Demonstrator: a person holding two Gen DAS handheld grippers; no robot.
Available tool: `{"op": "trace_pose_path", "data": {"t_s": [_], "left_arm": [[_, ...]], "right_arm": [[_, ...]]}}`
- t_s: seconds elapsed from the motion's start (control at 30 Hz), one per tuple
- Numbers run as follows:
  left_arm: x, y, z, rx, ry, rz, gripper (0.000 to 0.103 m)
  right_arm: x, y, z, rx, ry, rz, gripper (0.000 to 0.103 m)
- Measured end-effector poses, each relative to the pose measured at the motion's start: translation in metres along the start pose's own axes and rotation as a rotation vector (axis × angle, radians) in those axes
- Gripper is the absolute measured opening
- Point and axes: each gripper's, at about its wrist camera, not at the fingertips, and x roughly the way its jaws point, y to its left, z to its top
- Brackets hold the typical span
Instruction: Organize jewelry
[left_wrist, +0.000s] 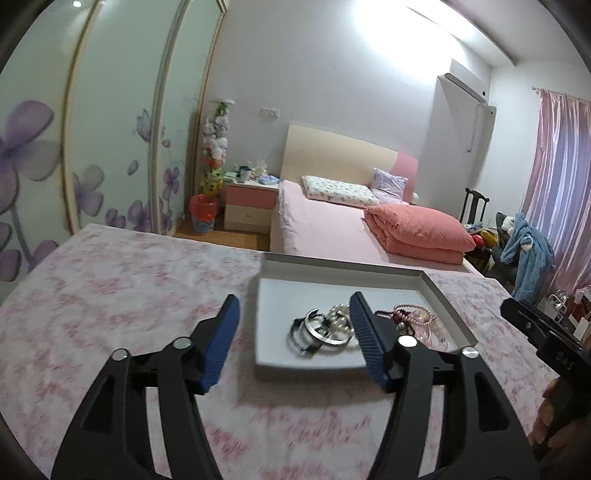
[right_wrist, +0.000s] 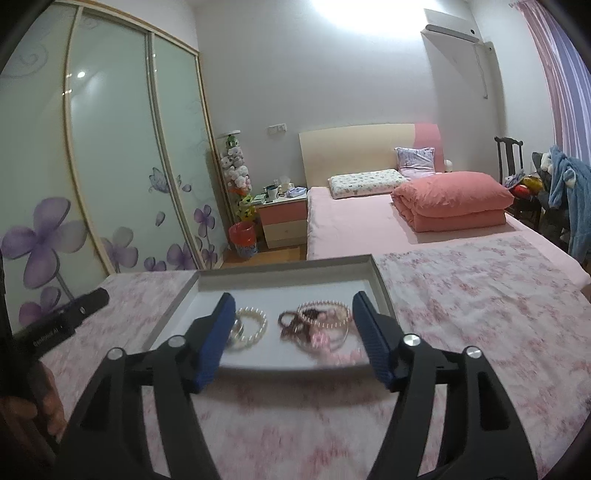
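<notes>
Nearest the left wrist camera, the left gripper (left_wrist: 293, 317) is hovering with its blue fingers (left_wrist: 218, 347) spread wide and holding nothing, just above the near edge of a shallow white tray (left_wrist: 448, 304) that is sitting on a pink floral cloth (left_wrist: 122, 295). Inside the tray, silver bangles (left_wrist: 317, 332) are lying against a white pearl bracelet (left_wrist: 341, 314), with a dark red bead strand (left_wrist: 391, 317) and a pink pearl bracelet (left_wrist: 413, 312) to their right; the pieces are overlapping in a loose heap. The right gripper's black body (left_wrist: 543, 332) is showing at the right edge. In the right wrist view, the right gripper (right_wrist: 293, 314) is likewise hanging with its jaws apart and empty, framing the same tray (right_wrist: 380, 284). The white pearl bracelet (right_wrist: 255, 325) is resting just beside the left-hand finger (right_wrist: 214, 343), and the dark red bead strand (right_wrist: 291, 323) is tangling with the pink pearl bracelet (right_wrist: 325, 314) in the middle. The left gripper's body (right_wrist: 66, 321) is showing at the left edge.
</notes>
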Motion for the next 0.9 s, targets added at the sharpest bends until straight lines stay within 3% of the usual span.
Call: {"op": "trace_pose_path", "data": {"t_s": [0.2, 0.5, 0.9], "left_arm": [[-0.037, 0.006, -0.019, 0.013, -0.028, 0.034, 0.07], [-0.072, -0.005, -0.041, 0.081, -0.096, 0.103, 0.087], [-0.083, -0.015, -0.06, 0.11, -0.115, 0.117, 0.101]], "right_arm": [[-0.038, 0.014, -0.025, -0.029, 0.002, -0.002, 0.078], [-0.067, 0.035, -0.047, -0.115, -0.057, -0.07, 0.099], [-0.079, 0.037, -0.064, -0.142, -0.072, -0.078, 0.099]]}}
